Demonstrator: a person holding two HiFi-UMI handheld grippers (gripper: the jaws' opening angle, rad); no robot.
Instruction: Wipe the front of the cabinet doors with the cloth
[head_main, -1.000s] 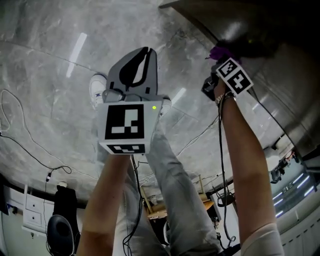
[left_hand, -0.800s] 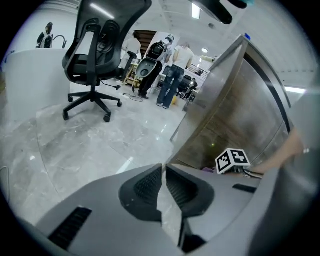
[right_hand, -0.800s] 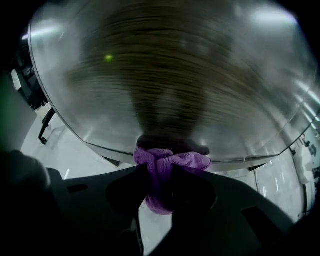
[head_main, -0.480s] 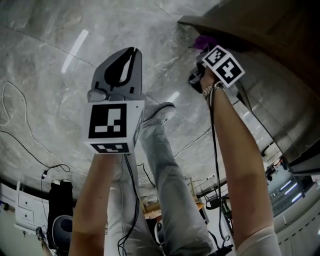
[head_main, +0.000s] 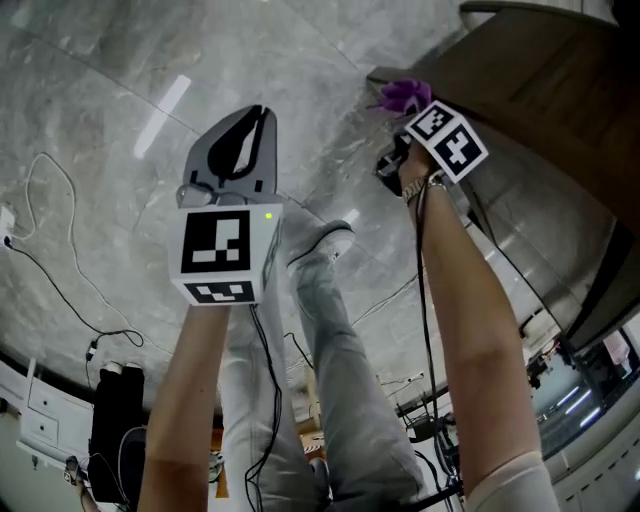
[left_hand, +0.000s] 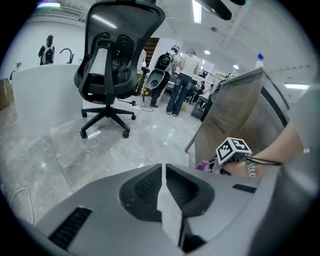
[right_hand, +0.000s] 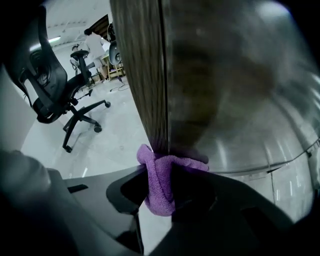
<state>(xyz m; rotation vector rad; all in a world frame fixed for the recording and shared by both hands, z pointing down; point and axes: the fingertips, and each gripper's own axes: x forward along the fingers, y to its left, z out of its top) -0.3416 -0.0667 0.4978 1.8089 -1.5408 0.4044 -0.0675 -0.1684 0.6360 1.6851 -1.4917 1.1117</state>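
Right gripper view: the right gripper (right_hand: 161, 176) has its jaws closed on a purple cloth (right_hand: 159, 192). The cloth is bunched between the jaws and bulges past their tips. Directly ahead of the tips, the cloth presses against the cabinet door (right_hand: 215, 85) at the door's vertical edge. The wood-grain edge face lies to the left of the jaws, and the glossy front lies ahead and to the right. An office chair (right_hand: 55, 85) stands on the floor well to the left of this gripper.

Left gripper view: the left gripper (left_hand: 162, 169) has its jaws brought together, with only a thin slit between them and nothing held. The right gripper's marker cube (left_hand: 232, 149) is ahead and to the right of these jaws, with a bit of purple cloth just beside it against the door. The office chair is ahead and to the left. People stand far beyond the jaws in the background.

Head view: the left gripper is held apart from the door, to the left of the right gripper, over a grey stone floor (head_main: 110, 160). A cable (head_main: 55, 265) lies on the floor to the left of the left gripper.
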